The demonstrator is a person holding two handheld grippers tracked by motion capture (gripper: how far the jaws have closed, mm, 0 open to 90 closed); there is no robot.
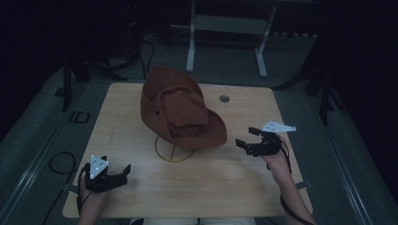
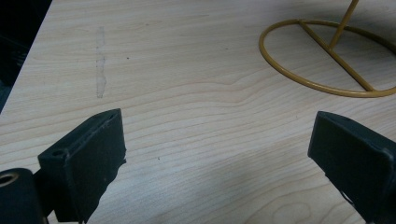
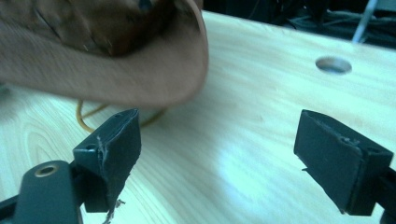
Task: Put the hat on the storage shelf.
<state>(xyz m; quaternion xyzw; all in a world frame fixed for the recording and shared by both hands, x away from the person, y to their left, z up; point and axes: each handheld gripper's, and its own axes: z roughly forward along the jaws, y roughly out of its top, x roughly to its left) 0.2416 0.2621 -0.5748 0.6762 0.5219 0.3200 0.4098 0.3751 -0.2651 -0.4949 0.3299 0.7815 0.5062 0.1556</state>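
Brown hat (image 1: 180,110) between, beyond both parted jaws

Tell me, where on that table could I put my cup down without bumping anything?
Bare wood lies along the left edge of the table, beside the hat, and across the near strip between the left gripper and the right gripper. The far right corner beyond the hole is free too. The middle is crowded: the hat sits on its stand.

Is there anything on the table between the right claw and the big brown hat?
Nothing visible is in the way. The right gripper is open, and only bare table lies between it and the hat. The hat sits on a yellow wire stand, its brim just beyond the jaws in the right gripper view.
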